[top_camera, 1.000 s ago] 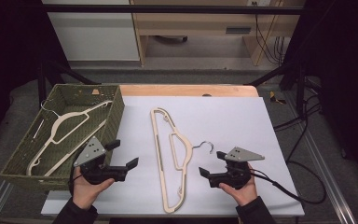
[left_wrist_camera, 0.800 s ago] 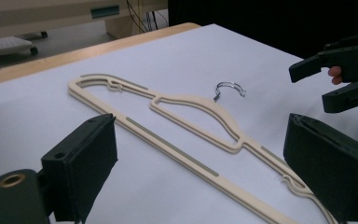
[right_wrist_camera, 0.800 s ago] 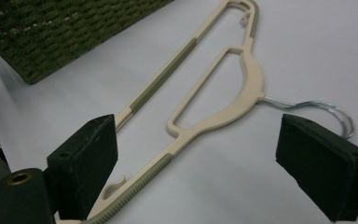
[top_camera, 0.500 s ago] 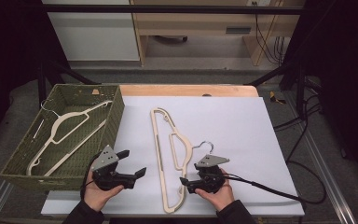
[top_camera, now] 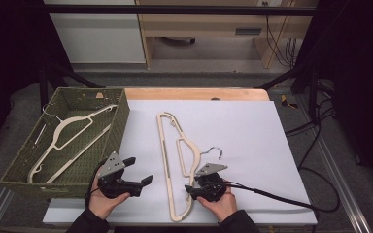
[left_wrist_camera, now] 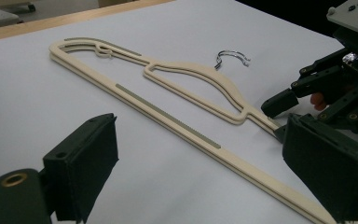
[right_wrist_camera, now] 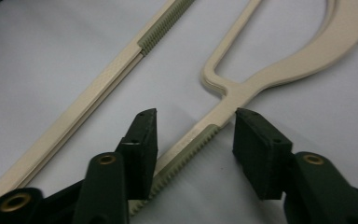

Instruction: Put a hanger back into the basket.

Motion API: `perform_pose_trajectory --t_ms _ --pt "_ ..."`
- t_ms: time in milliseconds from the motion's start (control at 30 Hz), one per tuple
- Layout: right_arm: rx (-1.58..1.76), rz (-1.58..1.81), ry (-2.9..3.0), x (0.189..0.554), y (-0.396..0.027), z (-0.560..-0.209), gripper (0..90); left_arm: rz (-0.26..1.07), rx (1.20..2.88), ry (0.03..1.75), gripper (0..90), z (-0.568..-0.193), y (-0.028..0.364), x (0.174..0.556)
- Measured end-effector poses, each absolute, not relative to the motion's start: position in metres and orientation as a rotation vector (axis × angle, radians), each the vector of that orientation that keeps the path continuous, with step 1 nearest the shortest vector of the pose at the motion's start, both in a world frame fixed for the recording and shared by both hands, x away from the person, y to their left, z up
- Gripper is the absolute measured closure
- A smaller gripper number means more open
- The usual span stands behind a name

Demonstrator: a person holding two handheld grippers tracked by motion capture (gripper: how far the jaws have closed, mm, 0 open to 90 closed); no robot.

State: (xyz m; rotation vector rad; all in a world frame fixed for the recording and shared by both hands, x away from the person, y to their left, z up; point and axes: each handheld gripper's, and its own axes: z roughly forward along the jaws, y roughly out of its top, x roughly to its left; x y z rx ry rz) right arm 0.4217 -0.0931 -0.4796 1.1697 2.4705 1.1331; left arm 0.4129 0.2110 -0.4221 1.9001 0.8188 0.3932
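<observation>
The right gripper [right_wrist_camera: 193, 135] has been closing its jaws around the cream hanger [top_camera: 167, 162]'s arm, not yet squeezing. Next, pinch and lift. The left gripper [top_camera: 138, 170] waits, jaws wide.

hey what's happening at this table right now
A person holds a claw in each hand over a white table. The right claw has just been closing around one arm of the cream hanger lying on the table; the arm sits between its jaws, and the pads do not press on it yet. The left claw waits open beside it. Another hanger lies in the green basket.
</observation>
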Motion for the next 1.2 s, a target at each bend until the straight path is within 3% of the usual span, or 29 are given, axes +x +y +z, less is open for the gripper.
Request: perform_pose_trajectory --t_ms 233,667,1200 --pt "1.221 1.11 2.476 0.423 -0.096 -0.477 64.1 0.396 1.909 0.815 10.8 -0.423 0.21 0.412" --pt "1.372 1.028 2.439 0.426 -0.113 -0.469 73.2 0.384 1.91 0.817 11.4 -0.426 0.21 0.413" --pt "1.445 1.006 2.421 0.427 -0.12 -0.471 73.6 0.363 1.912 0.82 12.0 -0.427 0.208 0.414"
